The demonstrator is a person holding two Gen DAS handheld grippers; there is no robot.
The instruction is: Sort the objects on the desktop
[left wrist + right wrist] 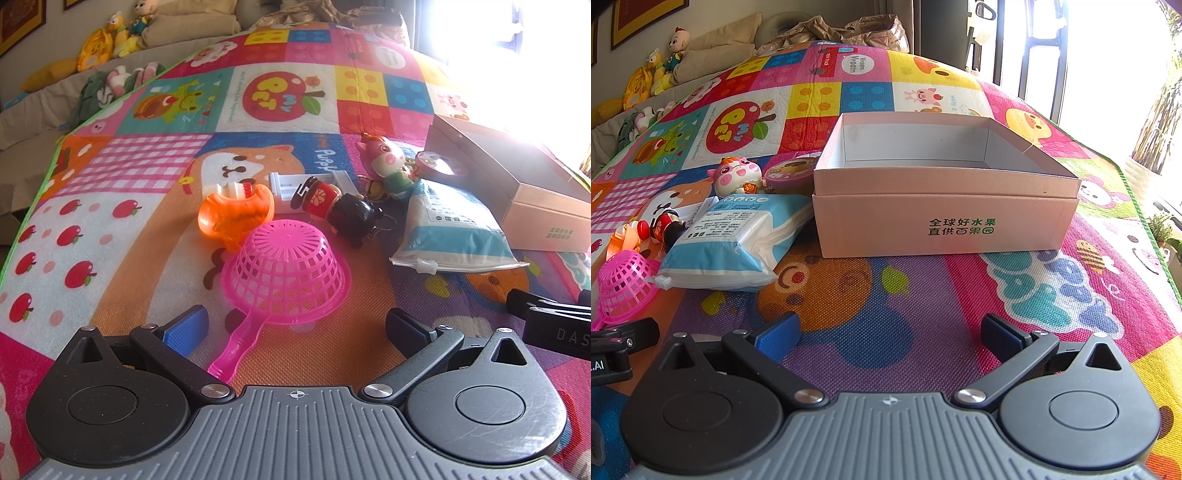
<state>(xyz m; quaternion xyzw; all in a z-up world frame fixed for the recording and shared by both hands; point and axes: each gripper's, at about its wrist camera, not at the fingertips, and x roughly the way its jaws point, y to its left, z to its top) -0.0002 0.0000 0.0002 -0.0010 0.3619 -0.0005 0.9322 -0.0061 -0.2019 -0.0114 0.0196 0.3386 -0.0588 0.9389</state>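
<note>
Left gripper (295, 325) low, jaws spread.

The left black two-finger gripper with blue pads (295, 325) hovers low, its jaws spread wide with nothing between them. The right black two-finger gripper with blue pads (890, 332) sits just beside it, jaws equally wide, also gripping nothing.

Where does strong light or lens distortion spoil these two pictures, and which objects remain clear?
Left wrist view: window glare whitens the upper right, washing out the far side of the cardboard box; the pink strainer stays sharp. Right wrist view: the window at the upper right is overexposed, but the box and its green print are clear. Both views: fisheye bends the play mat edges.
</note>
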